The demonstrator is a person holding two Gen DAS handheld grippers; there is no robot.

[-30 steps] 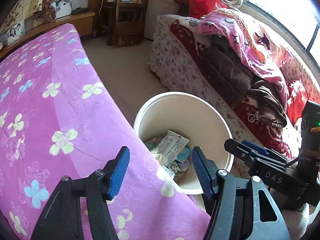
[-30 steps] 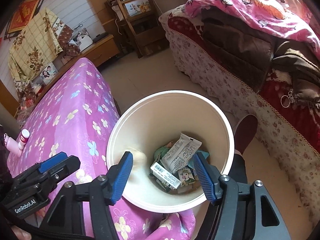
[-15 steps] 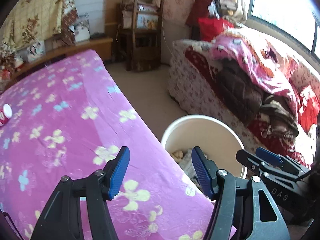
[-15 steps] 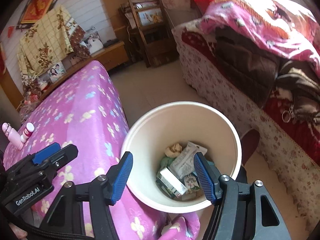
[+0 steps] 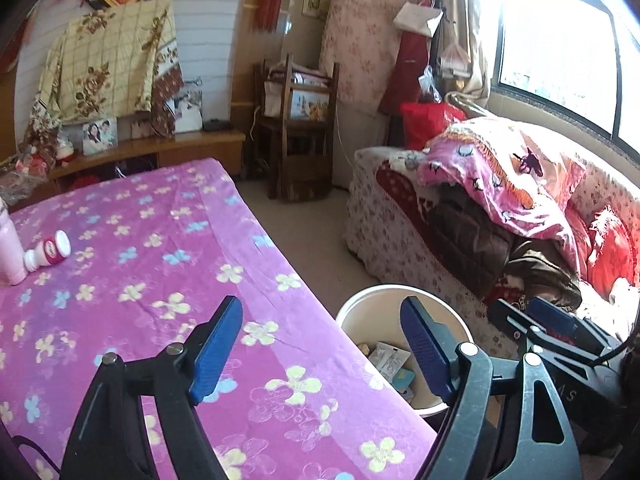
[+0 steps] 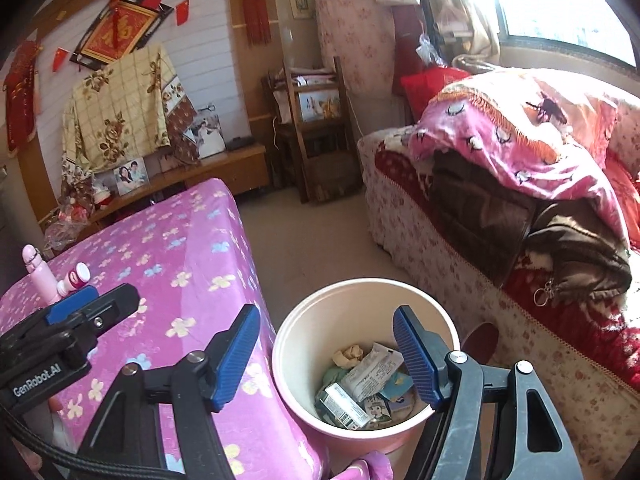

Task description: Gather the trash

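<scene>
Trash left to collect looks like the small bottle (image 5: 50,251) lying at mid-left on the purple cloth (image 5: 168,248), so both the left gripper (image 5: 320,348) and right gripper (image 6: 326,354), whose empty jaws have just been opening, should swing away from the bin (image 6: 288,344) at lower centre.

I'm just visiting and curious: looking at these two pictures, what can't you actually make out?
- Trash in the bin, left view: mostly hidden by the purple tablecloth and a gripper finger.
- Pink bottle, left view: cut off by the picture's edge.
- Print on the wrappers, right view: too small to read.
- Small bottle, right view: its lower part is hidden behind the left gripper.
</scene>
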